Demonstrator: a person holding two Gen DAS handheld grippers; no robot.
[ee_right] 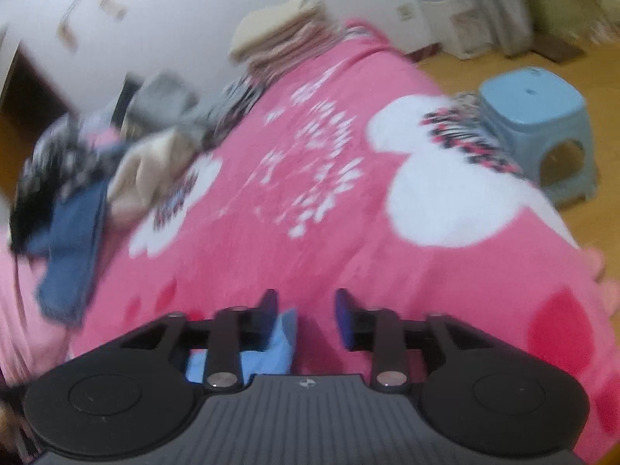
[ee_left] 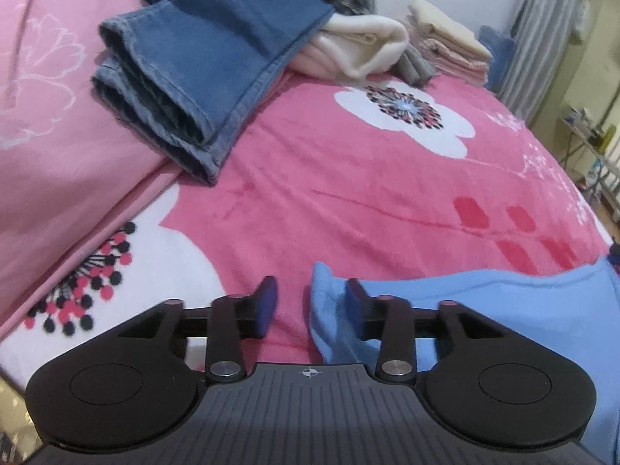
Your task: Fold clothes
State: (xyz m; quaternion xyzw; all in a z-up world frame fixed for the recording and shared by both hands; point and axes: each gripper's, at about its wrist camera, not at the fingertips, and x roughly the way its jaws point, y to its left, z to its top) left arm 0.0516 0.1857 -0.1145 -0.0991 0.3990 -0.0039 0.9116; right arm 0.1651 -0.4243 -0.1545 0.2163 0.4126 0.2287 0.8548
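Note:
A light blue garment lies flat on the pink flowered blanket. Its left edge stands up between the fingers of my left gripper, close to the right finger; the pads stand apart and do not press it. In the blurred right wrist view, a corner of the same light blue garment sits beside the left finger of my right gripper. That gripper is open too, with bare blanket between its pads.
Blue jeans lie at the back left over a cream garment. A folded stack sits at the far corner. More loose clothes pile by the wall. A light blue stool stands on the floor beside the bed.

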